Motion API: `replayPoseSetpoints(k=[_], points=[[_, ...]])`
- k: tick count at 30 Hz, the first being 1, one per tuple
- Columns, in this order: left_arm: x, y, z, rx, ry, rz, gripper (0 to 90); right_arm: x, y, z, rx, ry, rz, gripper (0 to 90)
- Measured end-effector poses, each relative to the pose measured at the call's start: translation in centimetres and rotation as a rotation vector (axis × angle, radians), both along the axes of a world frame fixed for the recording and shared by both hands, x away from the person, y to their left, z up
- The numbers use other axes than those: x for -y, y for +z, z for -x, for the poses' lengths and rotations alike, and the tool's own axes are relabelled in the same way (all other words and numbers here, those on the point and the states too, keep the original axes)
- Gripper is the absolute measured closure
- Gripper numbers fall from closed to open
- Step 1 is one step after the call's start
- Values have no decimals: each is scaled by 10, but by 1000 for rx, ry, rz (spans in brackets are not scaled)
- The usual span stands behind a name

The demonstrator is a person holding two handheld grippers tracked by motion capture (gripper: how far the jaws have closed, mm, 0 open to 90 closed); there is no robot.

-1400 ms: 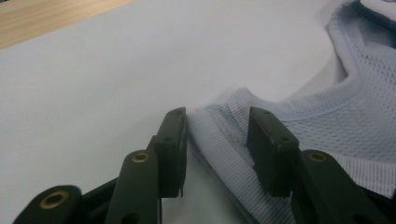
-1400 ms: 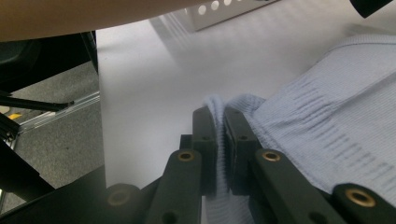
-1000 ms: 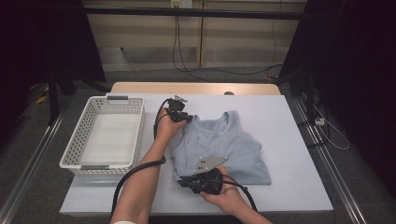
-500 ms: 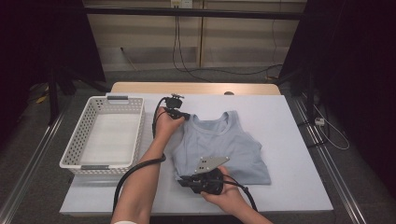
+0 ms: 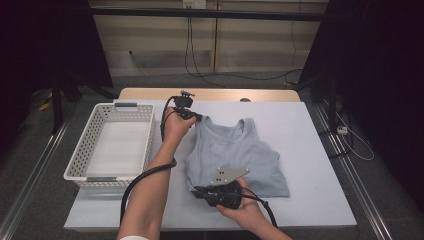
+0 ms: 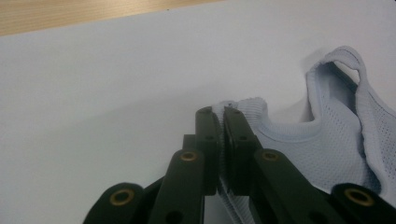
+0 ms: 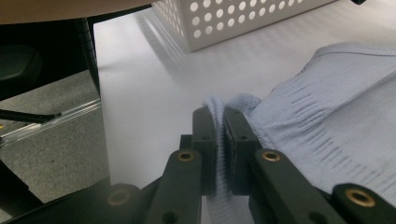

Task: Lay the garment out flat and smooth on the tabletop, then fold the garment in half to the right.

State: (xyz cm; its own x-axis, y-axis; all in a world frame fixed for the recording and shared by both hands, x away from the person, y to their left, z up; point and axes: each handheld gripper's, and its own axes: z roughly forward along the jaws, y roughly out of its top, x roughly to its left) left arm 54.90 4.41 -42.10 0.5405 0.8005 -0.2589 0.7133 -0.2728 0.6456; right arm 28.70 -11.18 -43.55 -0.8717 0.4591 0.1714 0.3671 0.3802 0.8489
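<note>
The white tabletop [image 5: 310, 150] is carrying a pale blue sleeveless top [image 5: 235, 155], which is lying flat near the middle, its neck toward the far edge and its hem toward the near edge. A white perforated basket [image 5: 82, 160] is standing beside it along the left edge. The garment is looking light, thin and limp: a mesh knit at the shoulder, ribbed at the hem, likely to sag and fold wherever it is left unsupported. Two well-separated holds along one side are therefore suiting it best. The left gripper [image 5: 192, 116] is pinching the left shoulder strap [image 6: 243, 108], jaws having just been closing, now nipped tight on fabric. The right gripper [image 5: 200, 191] is clamping the hem corner [image 7: 219, 105] nearest the basket, jaws narrow with cloth bunched between them.
</note>
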Motion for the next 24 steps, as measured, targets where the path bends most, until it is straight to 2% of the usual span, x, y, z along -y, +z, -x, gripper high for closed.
replayPoseSetpoints(k=[13,24], points=[[-19,1,0,-28,27,0,861,-8,2,0,16,9,9,853],[-27,6,-1,-48,32,-47,860,-16,0,-1,19,19,16,853]])
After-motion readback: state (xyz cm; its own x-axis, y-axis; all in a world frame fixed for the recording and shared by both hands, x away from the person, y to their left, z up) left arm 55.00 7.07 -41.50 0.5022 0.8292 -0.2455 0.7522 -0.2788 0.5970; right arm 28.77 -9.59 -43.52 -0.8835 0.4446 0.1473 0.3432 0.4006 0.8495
